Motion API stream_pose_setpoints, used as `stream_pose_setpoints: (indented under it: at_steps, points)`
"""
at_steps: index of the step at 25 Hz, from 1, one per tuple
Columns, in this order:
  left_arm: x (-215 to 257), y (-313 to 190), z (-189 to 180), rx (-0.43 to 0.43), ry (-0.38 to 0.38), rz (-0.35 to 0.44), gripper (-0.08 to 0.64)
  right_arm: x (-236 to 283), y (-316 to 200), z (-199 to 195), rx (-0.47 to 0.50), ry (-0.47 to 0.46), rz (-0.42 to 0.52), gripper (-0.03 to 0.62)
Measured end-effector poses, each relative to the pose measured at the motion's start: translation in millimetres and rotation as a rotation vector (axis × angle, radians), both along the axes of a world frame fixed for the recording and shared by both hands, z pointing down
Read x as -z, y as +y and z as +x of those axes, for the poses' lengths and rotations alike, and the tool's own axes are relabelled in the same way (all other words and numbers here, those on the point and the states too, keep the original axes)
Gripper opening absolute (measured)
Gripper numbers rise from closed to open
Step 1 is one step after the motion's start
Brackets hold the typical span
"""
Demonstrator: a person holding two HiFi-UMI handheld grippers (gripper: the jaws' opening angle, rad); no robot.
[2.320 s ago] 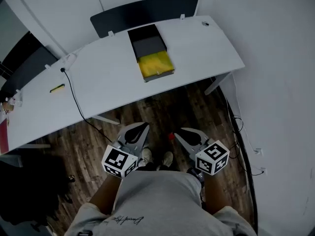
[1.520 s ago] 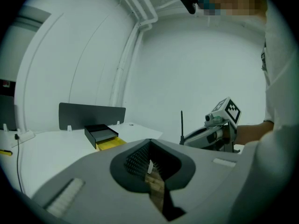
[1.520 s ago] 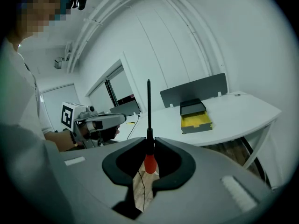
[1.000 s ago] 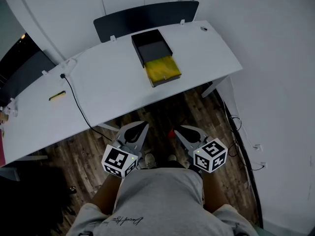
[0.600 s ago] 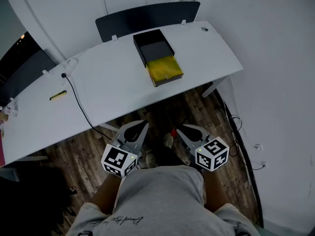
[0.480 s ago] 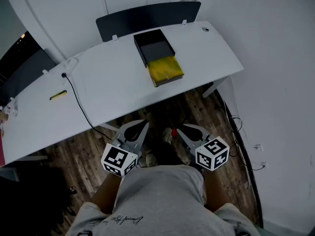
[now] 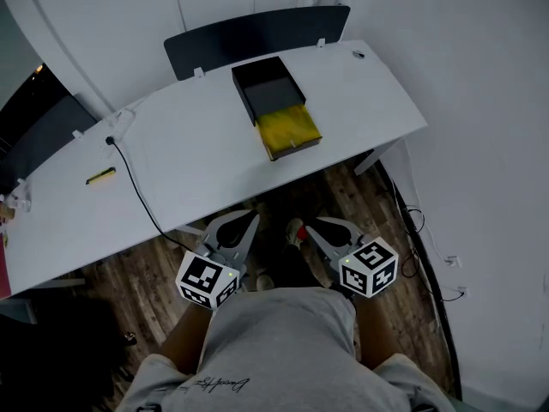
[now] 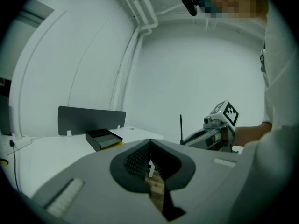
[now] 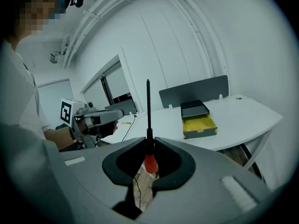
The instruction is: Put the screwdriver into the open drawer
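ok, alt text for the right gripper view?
The right gripper clamps a red-handled screwdriver, its black shaft pointing up in frame. Beyond it, a white desk carries a black box with its yellow drawer open; the left gripper shows at left.

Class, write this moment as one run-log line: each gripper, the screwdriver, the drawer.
left gripper: shut, empty | right gripper: shut on red-handled black-shaft screwdriver | yellow-lined open drawer: on white desk, not reached
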State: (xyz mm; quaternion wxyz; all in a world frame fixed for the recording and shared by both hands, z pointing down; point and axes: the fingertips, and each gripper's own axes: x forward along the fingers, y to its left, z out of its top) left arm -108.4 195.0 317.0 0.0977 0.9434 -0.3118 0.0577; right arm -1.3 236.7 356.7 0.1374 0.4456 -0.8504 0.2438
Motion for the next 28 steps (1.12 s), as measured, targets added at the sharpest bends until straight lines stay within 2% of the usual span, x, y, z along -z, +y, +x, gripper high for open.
stream_pose_setpoints:
  at_steps: [14,28]
  points:
    - [-13.0,-48.8,16.7,0.015,-0.017,-0.023,0.000,-18.1,-49.3,15.5,0.024,-0.031,-0.034,0.074]
    - [-5.2,-135.7,51.8,0.043,-0.017,-0.028,0.000,-9.3,-138.3,55.2,0.036,-0.028,-0.035,0.074]
